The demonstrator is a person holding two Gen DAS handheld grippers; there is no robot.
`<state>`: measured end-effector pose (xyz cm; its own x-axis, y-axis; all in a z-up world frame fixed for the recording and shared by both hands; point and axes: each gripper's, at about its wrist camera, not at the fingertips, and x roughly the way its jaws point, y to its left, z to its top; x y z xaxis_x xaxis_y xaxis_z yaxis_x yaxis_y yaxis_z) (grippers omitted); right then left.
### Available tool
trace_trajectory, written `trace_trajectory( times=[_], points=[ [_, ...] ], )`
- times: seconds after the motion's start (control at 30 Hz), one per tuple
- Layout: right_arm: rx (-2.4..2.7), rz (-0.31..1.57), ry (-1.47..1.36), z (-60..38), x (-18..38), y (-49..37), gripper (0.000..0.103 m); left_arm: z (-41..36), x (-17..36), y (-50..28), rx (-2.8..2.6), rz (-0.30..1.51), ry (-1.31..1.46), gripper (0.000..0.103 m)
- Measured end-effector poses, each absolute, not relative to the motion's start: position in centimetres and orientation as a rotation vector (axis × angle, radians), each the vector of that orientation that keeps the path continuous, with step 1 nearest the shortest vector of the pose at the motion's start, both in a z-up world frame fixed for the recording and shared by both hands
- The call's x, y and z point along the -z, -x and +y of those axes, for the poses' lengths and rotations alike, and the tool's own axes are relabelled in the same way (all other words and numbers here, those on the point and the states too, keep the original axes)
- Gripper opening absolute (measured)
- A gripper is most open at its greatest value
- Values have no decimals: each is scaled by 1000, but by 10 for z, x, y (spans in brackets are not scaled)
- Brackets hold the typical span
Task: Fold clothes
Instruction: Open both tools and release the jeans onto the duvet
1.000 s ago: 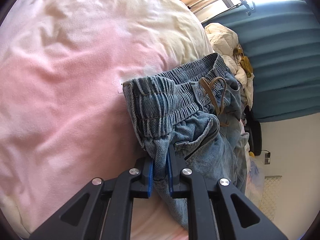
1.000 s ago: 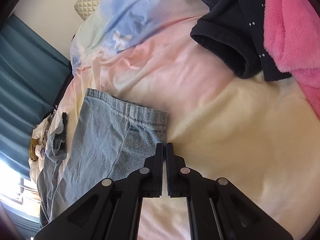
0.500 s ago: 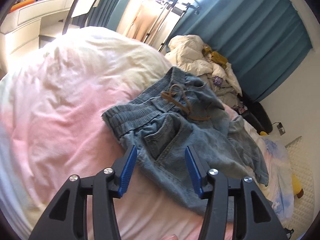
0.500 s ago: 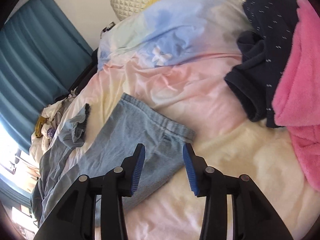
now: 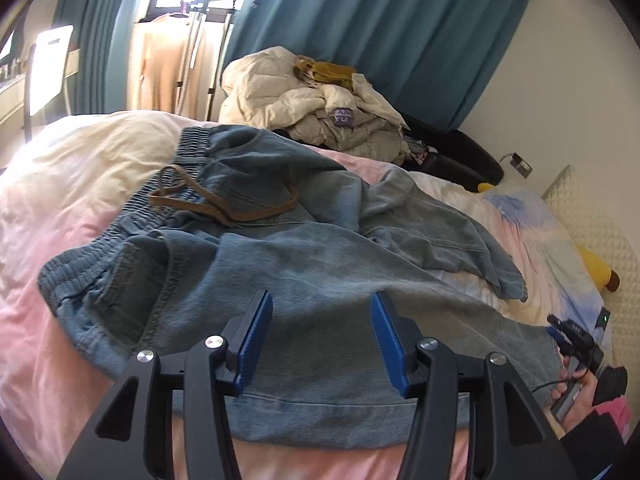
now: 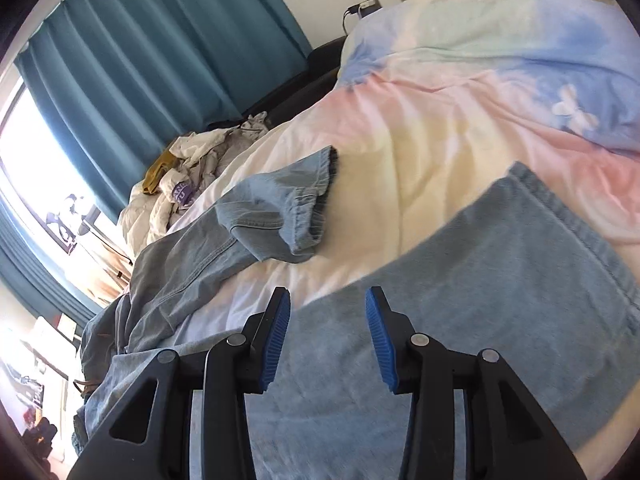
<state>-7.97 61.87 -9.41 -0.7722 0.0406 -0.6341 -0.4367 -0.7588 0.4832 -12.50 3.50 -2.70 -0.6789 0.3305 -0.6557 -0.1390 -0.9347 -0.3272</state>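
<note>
Folding barely begun: jeans (image 5: 304, 264) lie spread on the bed (image 5: 52, 200), waistband at 10 o'clock, one leg (image 6: 256, 216) bunched off at 9 in the right view. Left gripper (image 5: 322, 340) and right gripper (image 6: 328, 336) both released, holding nothing. All folds left, I'd say.

1. Left gripper (image 5: 321, 338): black angular frame, blue ribbed pads (image 5: 256, 342), silver screws.
2. Right gripper (image 6: 327, 336): same black frame, blue pads (image 6: 276, 336), silver screws.
3. Right hand (image 5: 576, 394): bare skin, dark sleeve.
</note>
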Motion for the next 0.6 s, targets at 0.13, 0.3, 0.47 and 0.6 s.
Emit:
trace_trajectory(
  times=[0.13, 0.3, 0.47, 0.6],
  points=[
    [-2557, 957, 934, 627, 112, 136, 40, 69, 52, 142, -2612, -271, 1115, 53],
    [-2505, 1050, 938, 649, 138, 179, 40, 92, 83, 159, -2599, -199, 1171, 53],
    [-2470, 1012, 908, 663, 152, 199, 28, 104, 101, 166, -2617, -108, 1208, 53],
    [-2468, 1010, 851, 671, 141, 199, 18, 109, 101, 165, -2618, -86, 1200, 53]
  ],
)
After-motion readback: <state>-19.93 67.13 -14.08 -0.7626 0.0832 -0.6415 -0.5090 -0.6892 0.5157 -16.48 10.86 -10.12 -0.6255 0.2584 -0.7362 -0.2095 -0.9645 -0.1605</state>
